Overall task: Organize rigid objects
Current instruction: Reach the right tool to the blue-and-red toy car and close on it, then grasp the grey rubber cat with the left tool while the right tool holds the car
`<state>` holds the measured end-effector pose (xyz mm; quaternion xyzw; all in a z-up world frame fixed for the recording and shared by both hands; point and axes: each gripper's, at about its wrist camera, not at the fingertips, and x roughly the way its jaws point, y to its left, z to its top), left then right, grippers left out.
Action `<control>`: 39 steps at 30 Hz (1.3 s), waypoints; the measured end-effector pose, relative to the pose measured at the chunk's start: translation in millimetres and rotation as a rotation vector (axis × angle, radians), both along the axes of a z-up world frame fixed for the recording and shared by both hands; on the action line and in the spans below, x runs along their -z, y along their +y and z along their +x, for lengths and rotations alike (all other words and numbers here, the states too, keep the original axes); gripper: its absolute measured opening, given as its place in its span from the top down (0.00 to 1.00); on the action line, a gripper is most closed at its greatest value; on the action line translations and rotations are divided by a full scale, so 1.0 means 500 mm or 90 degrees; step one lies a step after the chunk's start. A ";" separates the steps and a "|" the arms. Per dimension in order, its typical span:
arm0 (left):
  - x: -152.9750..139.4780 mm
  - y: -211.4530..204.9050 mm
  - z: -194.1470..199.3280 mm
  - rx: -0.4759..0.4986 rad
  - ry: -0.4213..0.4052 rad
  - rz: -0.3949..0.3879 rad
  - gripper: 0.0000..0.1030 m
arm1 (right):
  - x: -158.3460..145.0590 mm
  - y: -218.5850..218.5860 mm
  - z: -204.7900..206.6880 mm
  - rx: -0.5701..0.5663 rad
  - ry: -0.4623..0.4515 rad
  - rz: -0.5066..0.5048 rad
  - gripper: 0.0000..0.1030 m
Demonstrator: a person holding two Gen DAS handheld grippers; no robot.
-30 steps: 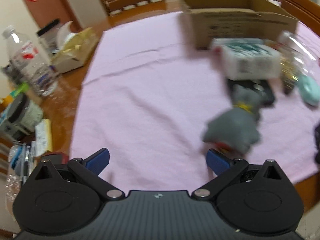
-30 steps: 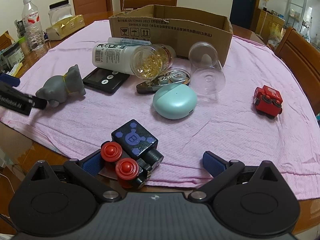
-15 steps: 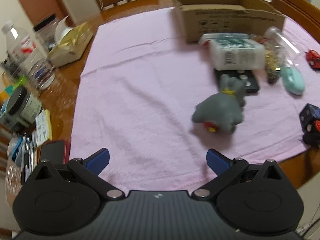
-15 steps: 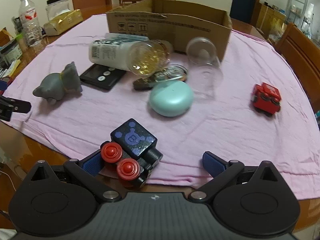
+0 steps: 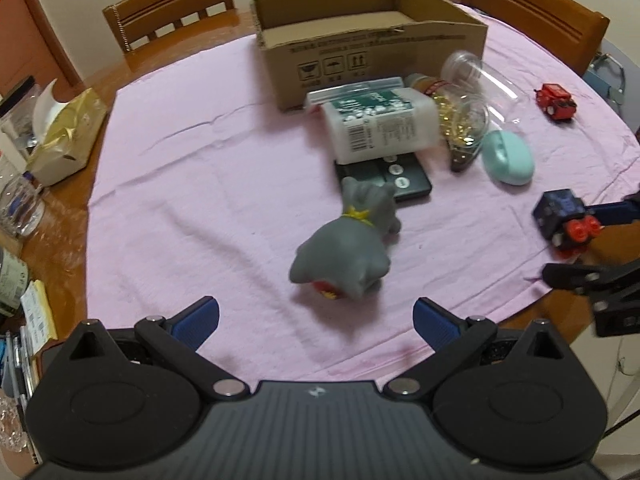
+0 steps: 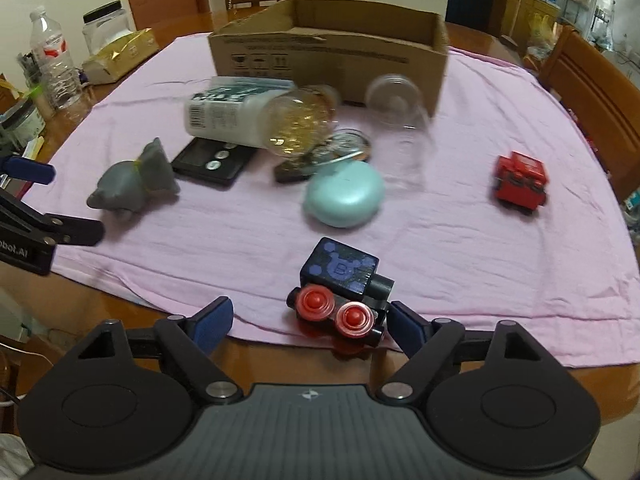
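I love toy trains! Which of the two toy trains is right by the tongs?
The dark blue train with round red wheels. It sits between the closing right tongs, while the all-red train stands far off alone.

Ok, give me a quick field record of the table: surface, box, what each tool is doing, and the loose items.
surface: pink cloth
box: cardboard box, open top, at the far side
left tool: open, grey cat toy just ahead
right tool: closing around blue toy train
loose items: red toy car, mint case, white bottle

left claw (image 5: 316,318) open, grey toy (image 5: 346,250) ahead
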<state>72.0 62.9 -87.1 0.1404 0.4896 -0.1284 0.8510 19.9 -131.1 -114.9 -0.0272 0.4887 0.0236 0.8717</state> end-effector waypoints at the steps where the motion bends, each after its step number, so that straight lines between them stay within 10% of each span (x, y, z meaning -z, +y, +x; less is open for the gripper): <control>1: 0.001 -0.001 0.001 0.003 0.002 -0.004 0.01 | 0.003 0.004 0.005 -0.001 0.000 0.001 0.16; 13: 0.001 0.000 0.015 -0.008 0.016 -0.056 0.01 | 0.016 0.028 0.070 -0.043 -0.003 -0.045 0.46; 24: 0.004 -0.018 0.042 -0.238 0.076 -0.147 0.01 | 0.006 -0.039 0.071 -0.158 0.009 -0.089 0.45; 29: 0.013 -0.040 0.061 -0.347 0.067 -0.151 0.01 | 0.010 -0.058 0.072 -0.220 0.012 -0.064 0.16; 39: 0.041 -0.063 0.092 -0.476 0.040 -0.134 0.01 | 0.030 -0.073 0.066 -0.266 0.017 -0.035 0.00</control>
